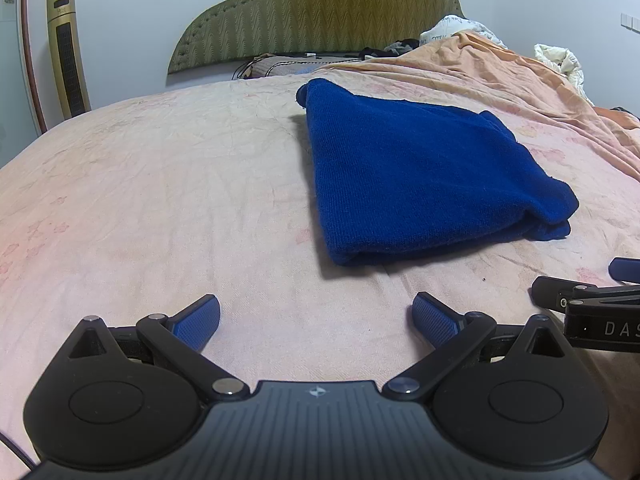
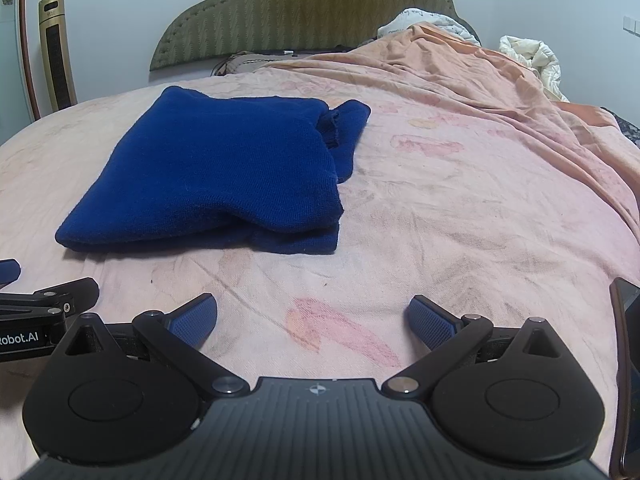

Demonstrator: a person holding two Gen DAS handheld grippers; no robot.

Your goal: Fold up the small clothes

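Observation:
A dark blue knit garment (image 1: 420,168) lies folded in layers on the pink bed sheet (image 1: 160,200). In the right wrist view the garment (image 2: 216,168) sits ahead and to the left, with a sleeve or collar part poking out at its far right. My left gripper (image 1: 316,320) is open and empty, just short of the garment's near edge. My right gripper (image 2: 312,320) is open and empty over the bare sheet (image 2: 460,200), to the right of the garment. Each gripper shows at the edge of the other's view.
A green padded headboard (image 1: 320,12) stands at the far end. A rumpled orange cover (image 2: 500,92) and white bedding (image 2: 532,56) are heaped at the far right. A gold tower appliance (image 1: 68,52) stands by the wall at the left. A dark flat object (image 2: 628,380) lies at the right edge.

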